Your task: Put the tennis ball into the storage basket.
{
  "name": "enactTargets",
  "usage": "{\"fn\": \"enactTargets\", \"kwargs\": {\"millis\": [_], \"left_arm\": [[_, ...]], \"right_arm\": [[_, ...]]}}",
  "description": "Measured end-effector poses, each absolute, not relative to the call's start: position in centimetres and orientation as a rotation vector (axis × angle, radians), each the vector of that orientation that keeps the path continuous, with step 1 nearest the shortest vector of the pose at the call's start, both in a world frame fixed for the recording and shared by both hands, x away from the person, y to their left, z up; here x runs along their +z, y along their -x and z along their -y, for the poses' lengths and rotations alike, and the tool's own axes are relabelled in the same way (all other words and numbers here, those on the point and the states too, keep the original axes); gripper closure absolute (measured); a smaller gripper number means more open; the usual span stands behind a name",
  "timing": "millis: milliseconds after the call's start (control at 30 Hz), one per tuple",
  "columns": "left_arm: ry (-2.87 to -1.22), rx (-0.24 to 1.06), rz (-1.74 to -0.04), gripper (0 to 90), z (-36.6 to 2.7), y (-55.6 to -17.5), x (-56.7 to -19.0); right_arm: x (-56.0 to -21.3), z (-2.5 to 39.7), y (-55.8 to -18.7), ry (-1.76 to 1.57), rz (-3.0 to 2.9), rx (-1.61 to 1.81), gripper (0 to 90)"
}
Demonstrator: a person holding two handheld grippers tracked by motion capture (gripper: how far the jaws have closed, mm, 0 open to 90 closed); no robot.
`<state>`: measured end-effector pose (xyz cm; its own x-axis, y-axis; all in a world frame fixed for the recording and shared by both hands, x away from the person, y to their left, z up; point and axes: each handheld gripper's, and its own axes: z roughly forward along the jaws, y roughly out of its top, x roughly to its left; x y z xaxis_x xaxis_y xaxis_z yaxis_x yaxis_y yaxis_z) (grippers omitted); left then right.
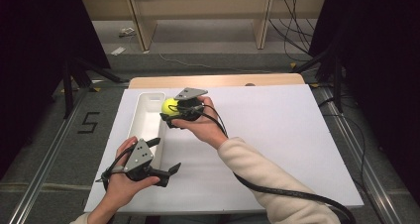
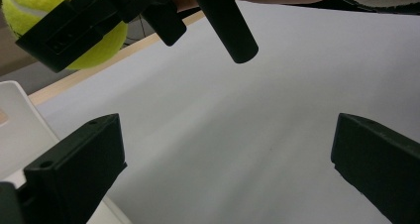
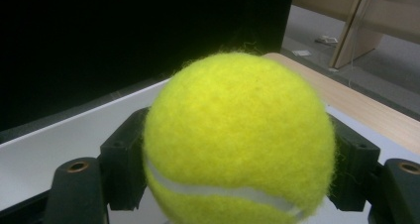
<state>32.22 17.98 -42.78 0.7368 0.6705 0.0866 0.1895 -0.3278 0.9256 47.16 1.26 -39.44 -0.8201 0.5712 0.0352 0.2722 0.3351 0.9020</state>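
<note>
White board (image 1: 277,135) — right gripper (image 1: 171,110) clamps tennis ball (image 1: 170,105) over tray (image 1: 146,116).

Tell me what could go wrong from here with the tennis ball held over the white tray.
1. The right tool grips the tennis ball by its round sides, so it might squirt out if the squeeze eases.
2. The ball hangs near the far right rim of the white tray; released there, it may clip the rim and roll across the white board.
3. The open left tool sits at the tray's near end and could nudge it.
</note>
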Motion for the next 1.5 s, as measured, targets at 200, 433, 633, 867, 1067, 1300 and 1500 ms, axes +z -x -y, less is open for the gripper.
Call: {"fn": "enactTargets", "kwargs": {"millis": [200, 433, 633, 867, 1067, 1300, 1500], "left_arm": [[-1.876, 0.567, -0.664, 0.0, -18.0, -32.2, -42.8], [-1.878, 0.568, -0.662, 0.0, -18.0, -32.2, -42.8], [-1.877, 0.567, -0.664, 0.0, -18.0, -32.2, -42.8], [-1.877, 0.567, -0.664, 0.0, -18.0, -32.2, -42.8], [-1.876, 0.565, -0.666, 0.0, -18.0, -32.2, -42.8], [-1.876, 0.564, -0.666, 0.0, -18.0, -32.2, -42.8], [-1.875, 0.565, -0.664, 0.0, -18.0, -32.2, -42.7]], "right_arm": [[-39.4, -1.6, -47.2, -0.76, -2.31, 1.49, 26.7], [-39.4, -1.8, -47.2, -0.753, -2.314, 1.489, 26.7], [-39.3, -2.1, -47.3, -0.743, -2.319, 1.486, 26.7], [-39.3, -2.3, -47.3, -0.738, -2.323, 1.484, 26.7], [-39.3, -2.5, -47.3, -0.738, -2.325, 1.487, 26.7], [-39.3, -2.8, -47.4, -0.735, -2.33, 1.487, 26.7], [-39.3, -3.0, -47.4, -0.728, -2.332, 1.484, 26.7]]}}
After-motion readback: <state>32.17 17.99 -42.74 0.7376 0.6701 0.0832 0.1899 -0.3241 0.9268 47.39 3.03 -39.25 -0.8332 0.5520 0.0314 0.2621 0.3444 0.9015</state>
